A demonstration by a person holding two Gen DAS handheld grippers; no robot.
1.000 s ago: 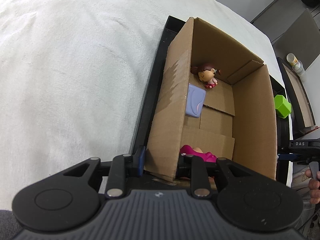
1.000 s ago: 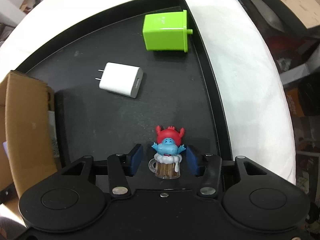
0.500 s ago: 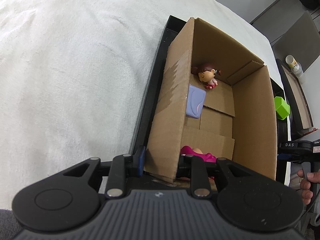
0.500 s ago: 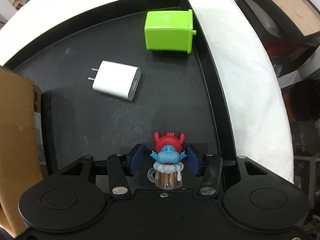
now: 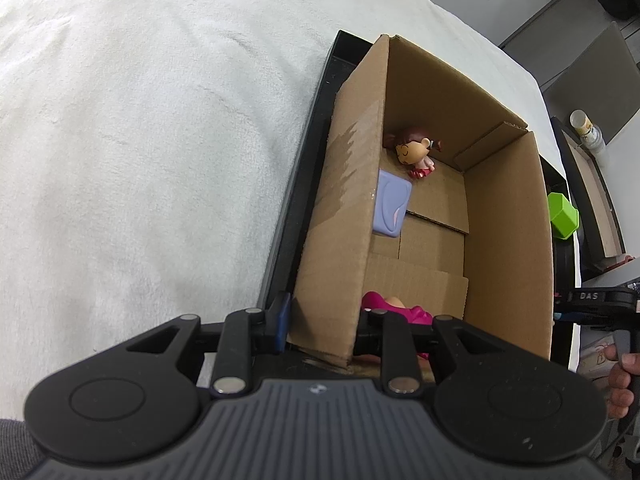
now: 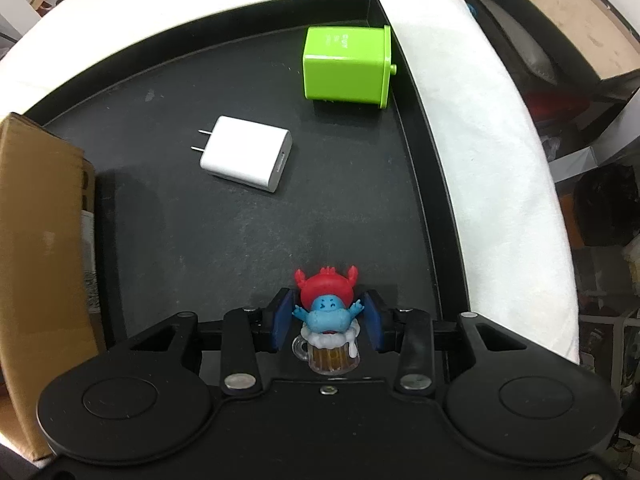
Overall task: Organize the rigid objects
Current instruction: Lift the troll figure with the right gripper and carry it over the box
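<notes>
A small blue figurine with a red crab hat in a beer mug [image 6: 326,320] stands on the black tray [image 6: 240,240]. My right gripper [image 6: 327,318] points down over it, its jaws closing, and the blue pads [image 6: 282,318] touch the figurine's outstretched hands on both sides. My left gripper [image 5: 324,324] is shut on the near left wall of the open cardboard box [image 5: 344,220]. Inside the box lie a brown-haired doll [image 5: 414,152], a lilac block [image 5: 392,208] and a pink toy [image 5: 396,308], which is partly hidden behind my fingers.
A white plug charger [image 6: 246,154] and a lime green box [image 6: 346,66] lie farther back on the tray. The cardboard box's side [image 6: 40,240] stands at the tray's left. White cloth [image 5: 140,140] covers the table. A hand [image 5: 622,384] shows at the right edge.
The right gripper's jaws have drawn in from either side of the figurine until the pads meet it. The left gripper has kept its hold on the box wall.
</notes>
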